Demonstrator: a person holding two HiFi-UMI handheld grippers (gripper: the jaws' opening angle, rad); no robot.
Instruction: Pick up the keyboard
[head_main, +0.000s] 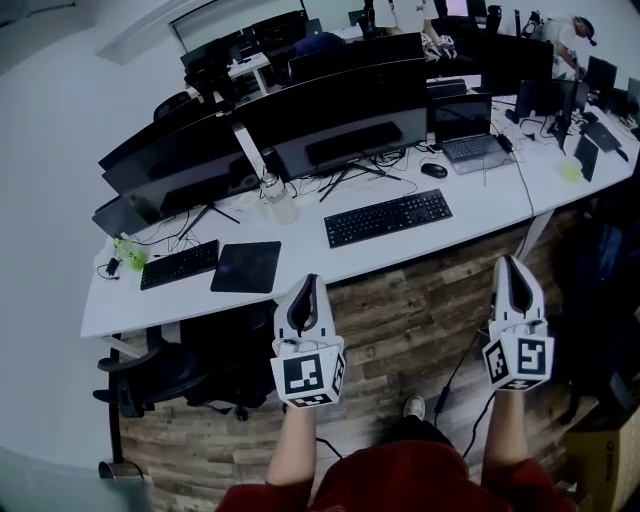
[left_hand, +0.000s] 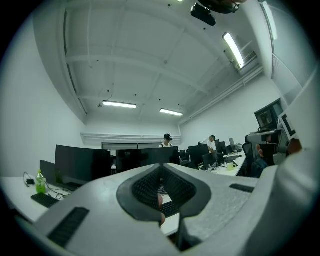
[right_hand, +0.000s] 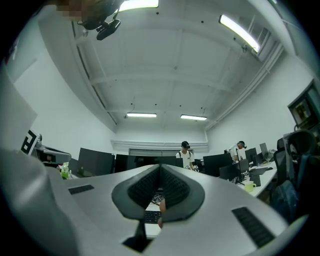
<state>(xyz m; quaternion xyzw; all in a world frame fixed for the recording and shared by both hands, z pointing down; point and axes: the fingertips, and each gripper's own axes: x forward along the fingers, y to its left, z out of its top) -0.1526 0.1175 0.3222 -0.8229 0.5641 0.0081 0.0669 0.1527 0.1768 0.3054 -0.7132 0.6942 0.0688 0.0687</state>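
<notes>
A black full-size keyboard lies on the white desk, in front of a wide dark monitor. Both grippers hang short of the desk's near edge, over the wooden floor. My left gripper is shut and empty, pointing at the desk edge below and left of the keyboard. My right gripper is shut and empty too, off the desk's right front corner. A strip of the keyboard shows past the closed left jaws, and a corner of the keyboard past the right ones.
A smaller black keyboard and a dark pad lie at the desk's left, beside a green bottle. A glass jar, mouse and laptop stand farther back. An office chair sits under the desk's left. People stand beyond the monitors.
</notes>
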